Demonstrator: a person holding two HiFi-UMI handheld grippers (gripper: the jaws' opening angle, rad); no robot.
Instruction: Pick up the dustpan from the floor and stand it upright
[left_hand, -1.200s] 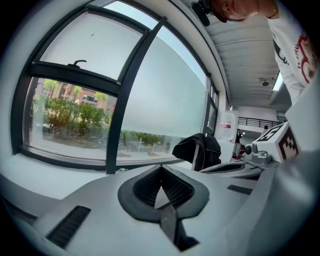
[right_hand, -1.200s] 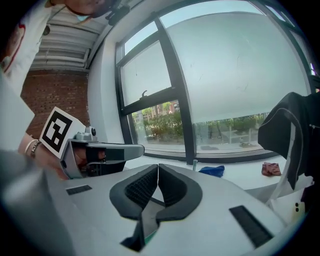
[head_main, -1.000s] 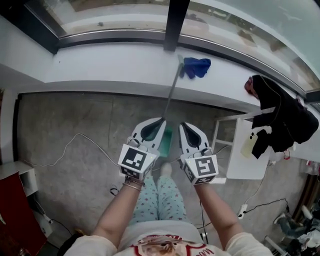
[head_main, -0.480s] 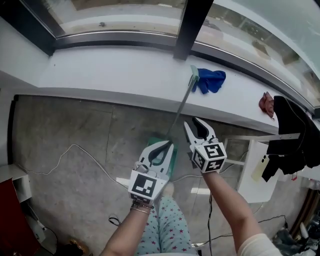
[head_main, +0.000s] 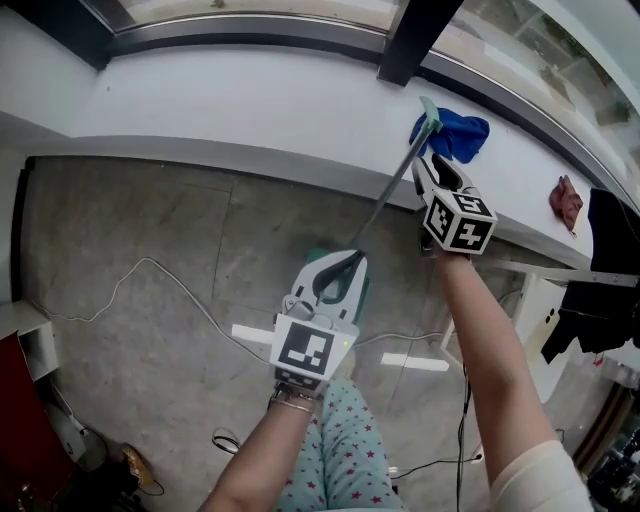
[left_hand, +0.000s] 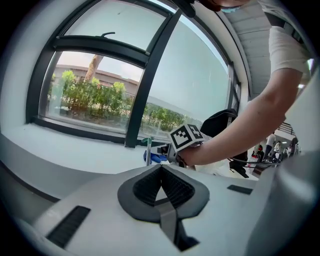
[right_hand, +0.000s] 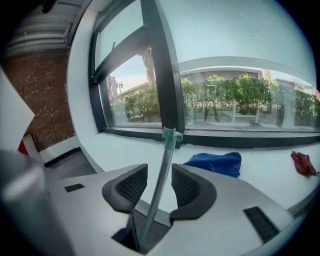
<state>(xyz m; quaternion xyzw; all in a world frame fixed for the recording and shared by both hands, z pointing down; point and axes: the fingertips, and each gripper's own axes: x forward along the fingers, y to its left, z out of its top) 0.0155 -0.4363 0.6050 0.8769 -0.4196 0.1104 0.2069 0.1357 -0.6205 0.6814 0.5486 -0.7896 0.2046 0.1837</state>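
The dustpan has a green pan (head_main: 316, 257) on the floor and a long thin handle (head_main: 392, 195) that leans up against the white window sill (head_main: 250, 110). My right gripper (head_main: 430, 165) is at the upper part of the handle. In the right gripper view the handle (right_hand: 162, 150) runs between the jaws of the right gripper (right_hand: 159, 170). The jaws are opening and the pads stand clear of it. My left gripper (head_main: 340, 272) hovers over the pan. In the left gripper view the left gripper (left_hand: 160, 169) is shut with nothing in it.
A blue cloth (head_main: 455, 132) lies on the sill beside the handle's top, and a red rag (head_main: 567, 200) lies further right. A white cable (head_main: 170, 280) snakes over the grey floor. A white stand (head_main: 535, 310) and a black garment (head_main: 610, 280) are at the right.
My right gripper has moved from beside the left one up and right to the handle's upper part, and its jaws have opened. My left gripper has dropped a little over the pan.
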